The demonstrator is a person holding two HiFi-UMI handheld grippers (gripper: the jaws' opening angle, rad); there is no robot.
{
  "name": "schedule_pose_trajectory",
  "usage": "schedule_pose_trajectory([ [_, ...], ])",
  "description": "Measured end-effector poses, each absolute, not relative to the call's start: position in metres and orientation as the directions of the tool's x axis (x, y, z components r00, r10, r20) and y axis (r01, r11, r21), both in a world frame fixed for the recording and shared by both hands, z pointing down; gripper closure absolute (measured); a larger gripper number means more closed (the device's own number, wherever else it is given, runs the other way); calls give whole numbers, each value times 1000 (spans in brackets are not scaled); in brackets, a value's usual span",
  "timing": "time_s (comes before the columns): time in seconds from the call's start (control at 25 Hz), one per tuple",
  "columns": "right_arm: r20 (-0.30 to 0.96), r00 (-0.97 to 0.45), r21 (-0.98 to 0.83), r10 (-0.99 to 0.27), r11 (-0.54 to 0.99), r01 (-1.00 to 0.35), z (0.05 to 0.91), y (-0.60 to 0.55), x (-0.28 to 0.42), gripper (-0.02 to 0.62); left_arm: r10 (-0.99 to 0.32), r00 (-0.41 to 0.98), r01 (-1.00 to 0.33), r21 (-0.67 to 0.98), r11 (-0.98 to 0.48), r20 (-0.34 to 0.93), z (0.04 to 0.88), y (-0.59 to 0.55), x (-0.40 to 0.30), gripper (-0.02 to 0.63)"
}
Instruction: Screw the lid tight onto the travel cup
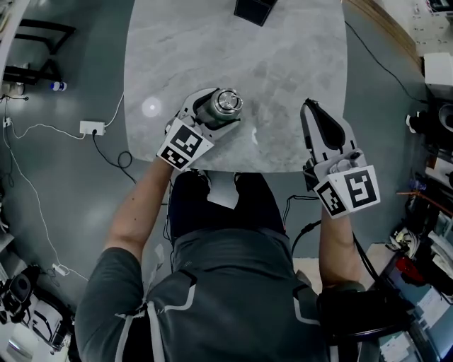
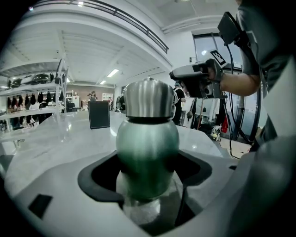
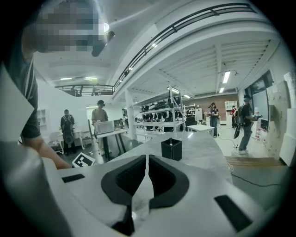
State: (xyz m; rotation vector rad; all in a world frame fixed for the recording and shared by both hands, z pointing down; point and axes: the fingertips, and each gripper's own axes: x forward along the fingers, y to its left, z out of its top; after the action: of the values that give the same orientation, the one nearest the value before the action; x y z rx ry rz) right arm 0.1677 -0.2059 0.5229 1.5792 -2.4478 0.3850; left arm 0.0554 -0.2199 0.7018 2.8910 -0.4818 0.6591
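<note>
The travel cup (image 2: 147, 152) has a green body and a brushed steel lid (image 2: 149, 99) sitting on top. My left gripper (image 2: 147, 173) is shut on the cup's lower body, one black pad on each side. From the head view the cup (image 1: 226, 103) is upright in the left gripper (image 1: 219, 109) over the table's front left part; whether its base touches the tabletop is hidden. My right gripper (image 1: 312, 107) is shut and empty over the table's front right edge, well apart from the cup. Its pads (image 3: 138, 173) meet along a thin line in the right gripper view (image 3: 147, 159).
The grey marble table (image 1: 283, 56) carries a black square holder (image 1: 253, 8) at its far edge, also visible as a dark box (image 3: 171, 149). A power strip (image 1: 92, 128) and cables lie on the floor to the left. Shelves and several people stand far off.
</note>
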Motion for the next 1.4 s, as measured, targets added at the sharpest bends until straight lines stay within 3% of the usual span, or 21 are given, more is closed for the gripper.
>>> schedule_pose_trajectory([
  [0.36,312,-434,-105,-845,423,-900,512,-200,158,555,-277,832,-326,19,-945,480,706,-213,51,238],
  [0.72,291,-435,-117,-852,419,-900,480,-189,161,555,-340,795,-406,23,-914,503,674,-200,21,238],
  [1.08,239,-445,-115,-863,430,-896,431,-178,153,555,-436,821,-507,121,-853,369,566,-176,-10,239],
  [1.4,192,-442,-87,-876,433,-897,385,-164,148,555,-622,755,-655,182,-734,210,455,-181,-46,242],
])
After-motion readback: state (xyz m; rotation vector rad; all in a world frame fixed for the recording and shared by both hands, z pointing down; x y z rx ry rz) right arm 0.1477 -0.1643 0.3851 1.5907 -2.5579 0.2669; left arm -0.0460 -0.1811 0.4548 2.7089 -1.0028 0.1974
